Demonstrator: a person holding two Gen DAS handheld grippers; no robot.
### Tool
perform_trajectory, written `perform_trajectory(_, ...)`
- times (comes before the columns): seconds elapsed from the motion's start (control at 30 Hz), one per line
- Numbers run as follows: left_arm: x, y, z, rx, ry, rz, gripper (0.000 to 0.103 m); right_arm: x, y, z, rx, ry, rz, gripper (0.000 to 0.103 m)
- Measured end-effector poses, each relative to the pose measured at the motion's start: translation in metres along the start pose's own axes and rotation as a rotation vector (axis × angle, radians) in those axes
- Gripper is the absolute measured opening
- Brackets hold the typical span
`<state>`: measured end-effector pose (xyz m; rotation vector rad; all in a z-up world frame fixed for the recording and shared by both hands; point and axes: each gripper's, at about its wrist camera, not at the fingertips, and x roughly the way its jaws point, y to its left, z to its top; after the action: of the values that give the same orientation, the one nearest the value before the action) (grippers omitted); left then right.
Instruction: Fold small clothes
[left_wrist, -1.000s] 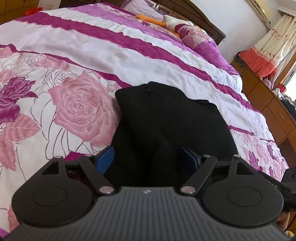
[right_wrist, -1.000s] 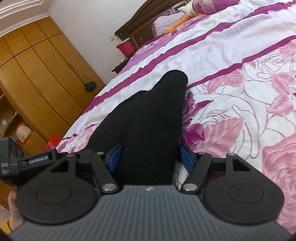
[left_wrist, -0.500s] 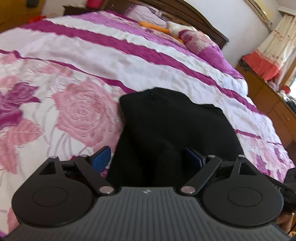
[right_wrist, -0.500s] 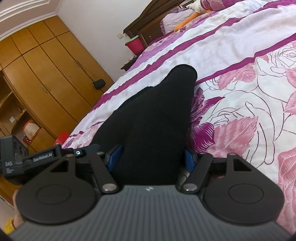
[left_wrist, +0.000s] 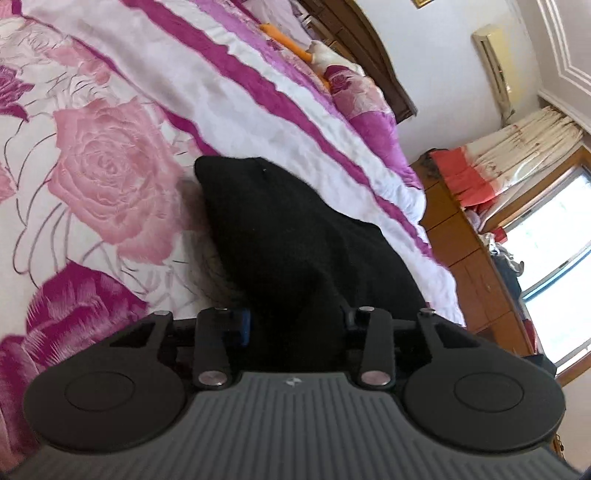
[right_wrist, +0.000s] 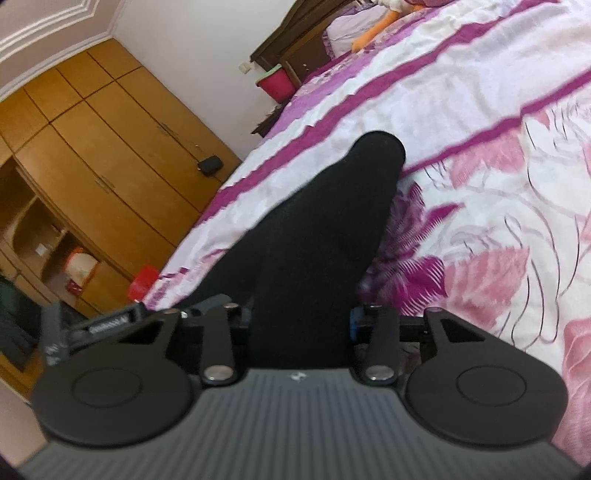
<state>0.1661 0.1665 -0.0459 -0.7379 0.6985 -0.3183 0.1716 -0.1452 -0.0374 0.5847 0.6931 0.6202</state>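
The bed (left_wrist: 229, 92), under its pink rose and purple-striped cover, fills both my views. On it lies the black garment (left_wrist: 295, 236), running from each claw up toward 12 o'clock. My left claw (left_wrist: 293, 325) is clamped on a bunched edge of the cloth; my right claw (right_wrist: 301, 321) is clamped on it too. At 9 o'clock in the right view stands a wooden wardrobe (right_wrist: 103, 147), a pink bin (right_wrist: 277, 81) near 12.

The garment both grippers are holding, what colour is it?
Plain black garment, no visible pattern; clearest in the right wrist view.
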Motion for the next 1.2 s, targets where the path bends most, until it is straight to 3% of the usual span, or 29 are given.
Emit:
perform_trajectory(0.23, -0.005, -0.051, -0.023, 0.043, 0.042, -0.049, 0.044, -0.051, 0.025, 0.014, -0.058, 0.002, -0.013, 0.042)
perform_trajectory(0.5, -0.014, -0.100, -0.082, 0.116, 0.112, -0.085, 0.044, -0.133, 0.006, -0.006, -0.032, -0.010, -0.061, 0.042)
perform_trajectory(0.63, -0.009, -0.111, -0.107, 0.205, 0.128, 0.000, 0.044, -0.154, -0.010, -0.026, -0.029, -0.018, -0.118, 0.042)
perform_trajectory(0.77, -0.006, -0.108, -0.121, 0.275, 0.135, 0.116, 0.049, -0.146, -0.030, -0.048, -0.025, 0.005, -0.196, 0.045)
perform_trajectory(0.93, -0.007, -0.108, -0.125, 0.339, 0.109, 0.173, 0.053, -0.136, -0.039, -0.064, -0.061, -0.020, -0.222, 0.050)
perform_trajectory(1.2, -0.030, -0.134, -0.135, 0.462, 0.060, 0.270, 0.053, -0.149, -0.023, -0.061, -0.074, -0.037, -0.273, 0.055)
